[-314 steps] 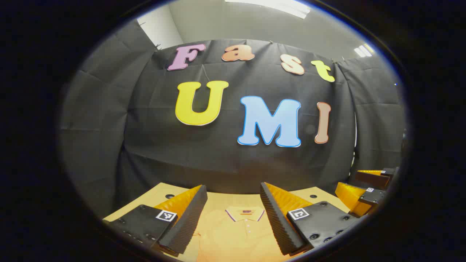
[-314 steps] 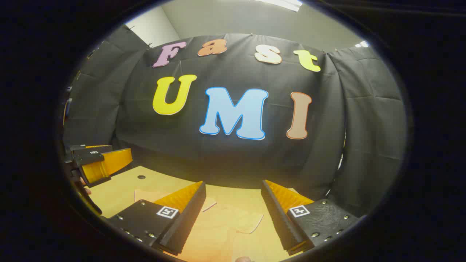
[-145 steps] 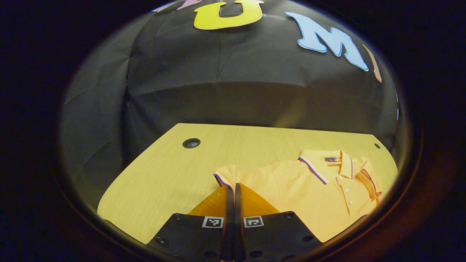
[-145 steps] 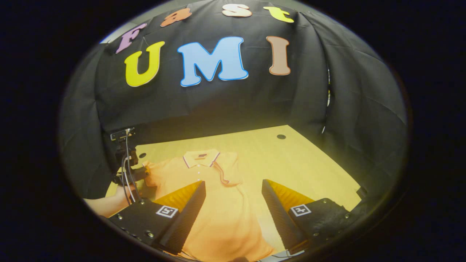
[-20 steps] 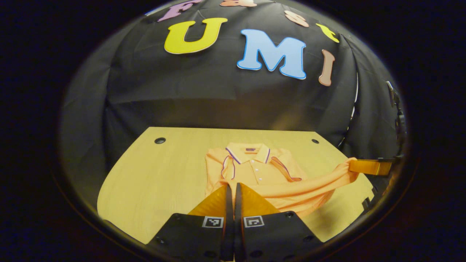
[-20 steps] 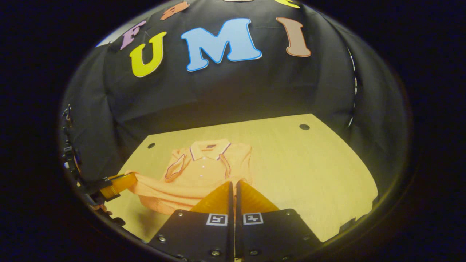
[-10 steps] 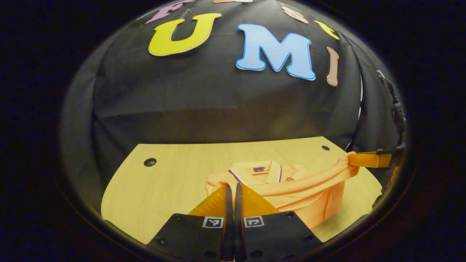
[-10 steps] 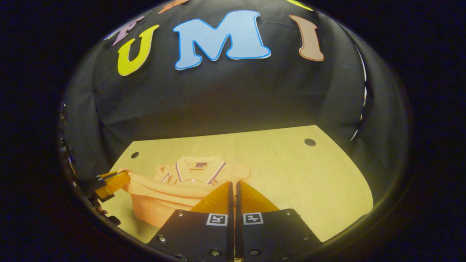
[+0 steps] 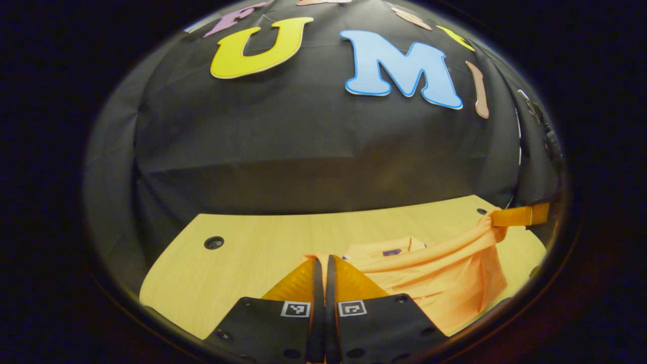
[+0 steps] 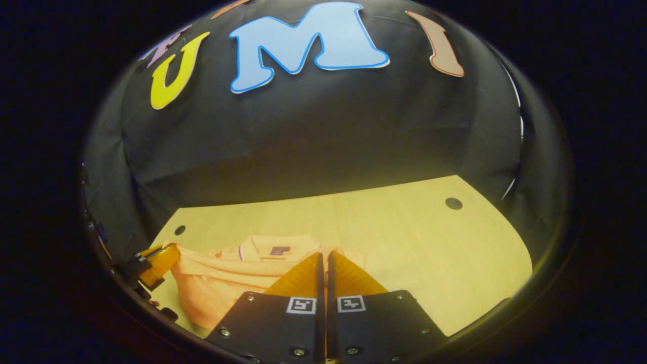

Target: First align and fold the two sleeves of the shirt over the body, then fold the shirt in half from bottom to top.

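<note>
On the wooden surface, toward its near edge, lies the orange shirt, its lower part lifted off the wood and hanging as a curtain of cloth in front of the collar. Seen from the left gripper view, the left gripper has its fingers pressed together on one corner of the raised hem. From there the hem stretches as a taut band rightward and upward to the right gripper, whose closed fingers pinch the other corner above the surface's right edge. From the right gripper view, the left gripper holds the cloth at the surface's left edge, and the shirt sags between it and the right gripper, fingers clamped on the fabric. Round holes mark the surface's far corners.
</note>
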`<state>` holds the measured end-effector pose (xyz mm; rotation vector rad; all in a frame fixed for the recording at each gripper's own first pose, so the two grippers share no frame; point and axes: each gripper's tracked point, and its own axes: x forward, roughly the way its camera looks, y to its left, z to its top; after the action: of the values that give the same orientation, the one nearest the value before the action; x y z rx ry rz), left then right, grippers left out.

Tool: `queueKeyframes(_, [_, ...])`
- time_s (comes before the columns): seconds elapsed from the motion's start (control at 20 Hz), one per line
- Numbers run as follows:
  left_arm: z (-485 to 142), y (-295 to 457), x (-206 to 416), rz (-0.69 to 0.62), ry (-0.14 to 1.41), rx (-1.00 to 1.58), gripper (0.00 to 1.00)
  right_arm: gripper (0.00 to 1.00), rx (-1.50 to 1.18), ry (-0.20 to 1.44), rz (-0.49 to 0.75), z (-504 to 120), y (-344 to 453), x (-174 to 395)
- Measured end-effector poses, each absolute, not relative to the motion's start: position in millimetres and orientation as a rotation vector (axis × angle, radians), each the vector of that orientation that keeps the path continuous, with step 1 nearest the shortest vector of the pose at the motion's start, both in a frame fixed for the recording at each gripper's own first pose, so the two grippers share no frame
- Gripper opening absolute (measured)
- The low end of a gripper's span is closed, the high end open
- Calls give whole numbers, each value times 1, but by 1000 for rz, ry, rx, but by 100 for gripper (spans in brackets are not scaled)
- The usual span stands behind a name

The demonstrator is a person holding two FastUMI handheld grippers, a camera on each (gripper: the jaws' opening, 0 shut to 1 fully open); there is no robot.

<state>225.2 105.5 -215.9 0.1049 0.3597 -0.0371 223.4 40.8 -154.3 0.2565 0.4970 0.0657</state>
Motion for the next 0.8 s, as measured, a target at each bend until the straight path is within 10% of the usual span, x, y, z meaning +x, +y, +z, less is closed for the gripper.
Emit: queueKeyframes(0.8, [-255,106,271,-17,372,186,10,5,22,579,4,-212,47,270])
